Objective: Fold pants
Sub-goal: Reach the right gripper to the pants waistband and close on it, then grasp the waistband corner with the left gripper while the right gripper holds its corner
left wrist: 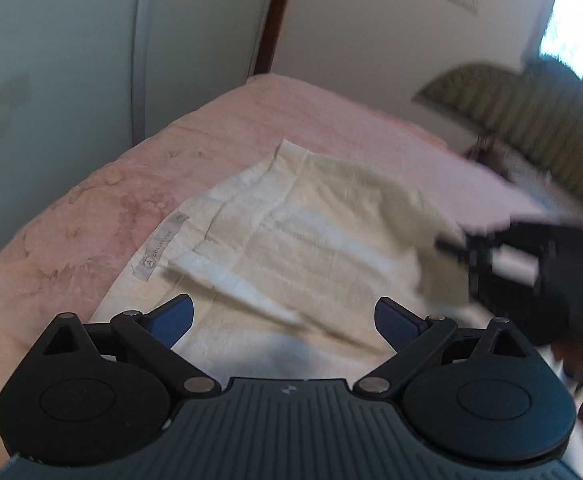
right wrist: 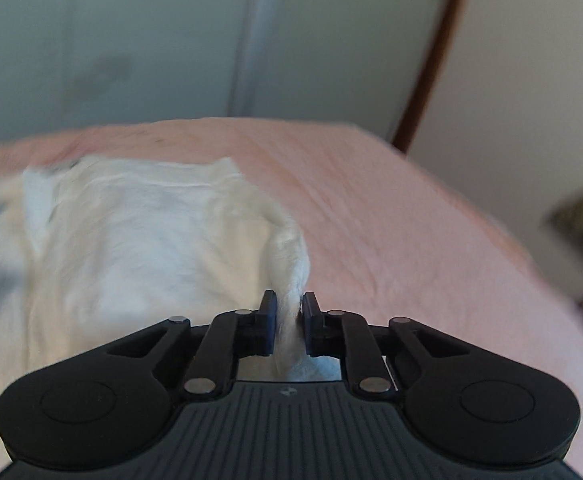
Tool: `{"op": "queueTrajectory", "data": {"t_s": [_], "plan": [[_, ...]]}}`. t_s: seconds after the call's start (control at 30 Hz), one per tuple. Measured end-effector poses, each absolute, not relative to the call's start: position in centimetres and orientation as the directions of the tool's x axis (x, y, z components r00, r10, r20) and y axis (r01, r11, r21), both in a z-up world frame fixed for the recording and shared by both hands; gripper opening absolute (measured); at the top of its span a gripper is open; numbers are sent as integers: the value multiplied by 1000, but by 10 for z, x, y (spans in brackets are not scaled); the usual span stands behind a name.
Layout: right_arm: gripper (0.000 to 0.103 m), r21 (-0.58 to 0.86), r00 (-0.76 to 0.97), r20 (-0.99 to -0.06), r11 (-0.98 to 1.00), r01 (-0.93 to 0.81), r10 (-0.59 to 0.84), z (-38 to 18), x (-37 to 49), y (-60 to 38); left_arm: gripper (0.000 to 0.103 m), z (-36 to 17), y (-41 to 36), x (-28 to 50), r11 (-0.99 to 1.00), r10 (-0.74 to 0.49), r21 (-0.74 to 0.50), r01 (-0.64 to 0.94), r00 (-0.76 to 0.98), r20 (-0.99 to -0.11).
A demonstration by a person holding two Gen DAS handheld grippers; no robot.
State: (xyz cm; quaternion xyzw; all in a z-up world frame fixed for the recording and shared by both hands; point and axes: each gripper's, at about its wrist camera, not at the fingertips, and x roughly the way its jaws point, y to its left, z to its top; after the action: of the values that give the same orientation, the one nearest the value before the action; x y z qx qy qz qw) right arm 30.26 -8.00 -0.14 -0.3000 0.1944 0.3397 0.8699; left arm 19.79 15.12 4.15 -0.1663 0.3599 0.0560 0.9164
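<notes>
Left gripper [left wrist: 283, 322] agape (right gripper [right wrist: 289, 320] clamped)

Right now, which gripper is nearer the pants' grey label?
Left. The left gripper hovers open just short of the label; the right gripper grips the pants at the far edge.

One strip of lettering shows — a narrow grey label [left wrist: 162, 246] sewn along the edge of the cream pants [left wrist: 299, 232], left of the folded white flap on them. It carries a boxed letter "A" at its near end, then a word that looks like "COLLECTION", too blurred to be sure. A small mark at the label's far end cannot be read. The right wrist view shows no lettering.
</notes>
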Motion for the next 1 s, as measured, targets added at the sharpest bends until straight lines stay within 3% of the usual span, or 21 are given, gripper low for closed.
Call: {"op": "queueTrajectory", "data": {"t_s": [0.2, 0.37, 0.5, 0.53, 0.6, 0.63, 0.7, 0.87, 0.93, 1.0], "plan": [[8, -582, 691, -468, 396, -710, 551, -4, 180, -74, 102, 48, 178, 178, 833, -99, -501, -234, 828, -551], [6, -579, 642, -485, 332, -745, 594, -17, 139, -67, 102, 39, 189, 202, 752, -178, -607, -257, 807, -562], [8, -525, 688, -446, 455, -719, 572, -4, 164, -74, 101, 43, 196, 229, 739, -189, -602, -303, 764, -617], [16, -489, 696, -459, 497, -716, 552, 2, 180, -79, 101, 44, 195, 229, 744, -188, -599, -297, 767, -613], [62, -383, 699, -486, 591, -710, 524, 12, 225, -93, 101, 45, 190, 227, 775, -170, -569, -276, 776, -608], [93, -333, 698, -486, 628, -704, 525, 15, 244, -102, 101, 44, 187, 225, 790, -153, -547, -277, 775, -613], [92, -203, 663, -474, 660, -723, 580, 22, 285, -121, 101, 41, 184, 226, 806, -140, -523, -279, 768, -625], [90, 182, 488, -675, 766, -616, 553, -4, 407, -129, 101, 36, 184, 240, 818, -154, -505, -276, 740, -654], [91, 347, 404, -694, 768, -539, 597, -22, 435, -134, 101, 36, 185, 246, 820, -155, -504, -271, 744, -651], [58, 455, 329, -659, 707, -541, 676, -33, 437, -136, 101, 35, 185, 252, 822, -156, -500, -270, 739, -655]]}}
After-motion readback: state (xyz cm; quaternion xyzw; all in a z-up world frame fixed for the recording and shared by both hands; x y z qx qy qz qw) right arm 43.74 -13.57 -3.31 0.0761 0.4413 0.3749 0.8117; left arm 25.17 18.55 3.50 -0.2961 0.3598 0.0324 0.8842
